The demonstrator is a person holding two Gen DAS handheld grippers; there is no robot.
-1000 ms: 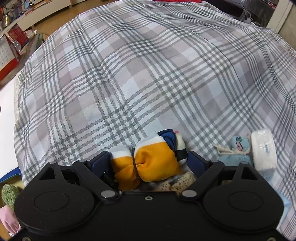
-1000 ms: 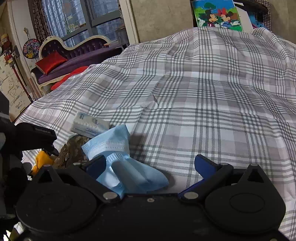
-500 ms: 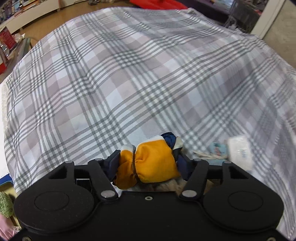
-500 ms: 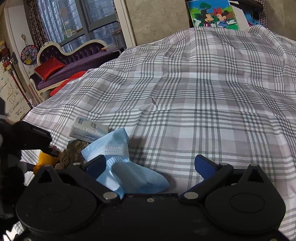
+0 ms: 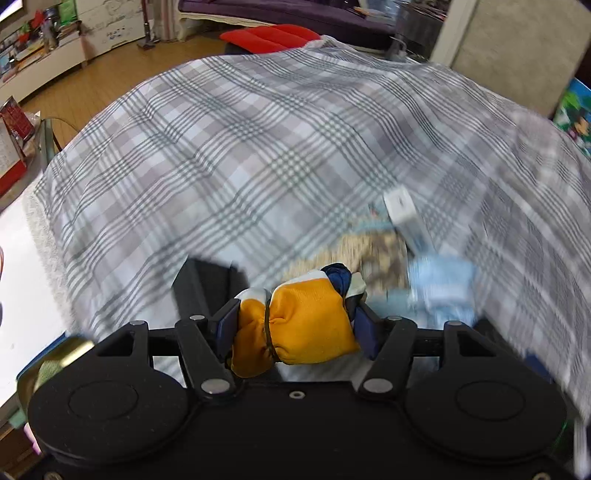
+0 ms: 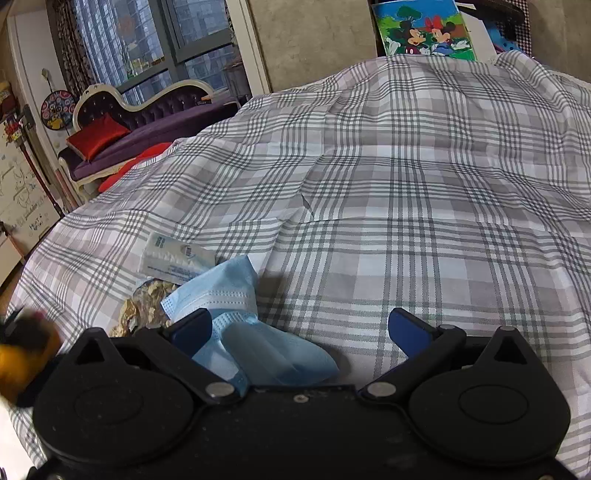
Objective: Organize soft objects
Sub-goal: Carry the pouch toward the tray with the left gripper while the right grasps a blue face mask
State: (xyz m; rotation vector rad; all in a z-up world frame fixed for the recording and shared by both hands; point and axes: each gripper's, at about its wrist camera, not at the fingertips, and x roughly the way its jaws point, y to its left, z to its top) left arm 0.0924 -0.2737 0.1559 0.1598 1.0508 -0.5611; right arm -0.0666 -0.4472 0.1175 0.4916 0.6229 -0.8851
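Observation:
My left gripper [image 5: 295,321] is shut on a soft orange, white and navy cloth bundle [image 5: 303,319] tied with a band, held up above the plaid bed cover [image 5: 229,158]. That bundle shows blurred at the left edge of the right wrist view as an orange shape [image 6: 22,360]. My right gripper [image 6: 299,328] stands open low over the cover, with a light blue face mask [image 6: 236,306] lying by its left finger. Below the bundle lie a tissue pack [image 5: 404,214], a brown patterned cloth [image 5: 373,251] and the blue mask [image 5: 439,280], all blurred.
A white tissue pack [image 6: 173,258] and a brown patterned cloth [image 6: 144,306] lie left of the mask. A purple sofa with a red cushion [image 6: 98,134] stands beyond the bed. A picture box [image 6: 424,31] is at the far side. Wooden floor [image 5: 103,77] lies past the bed.
My left gripper closed on the orange bundle, then lifted it off the cover and swung away from the pile. The right gripper and the mask stayed put.

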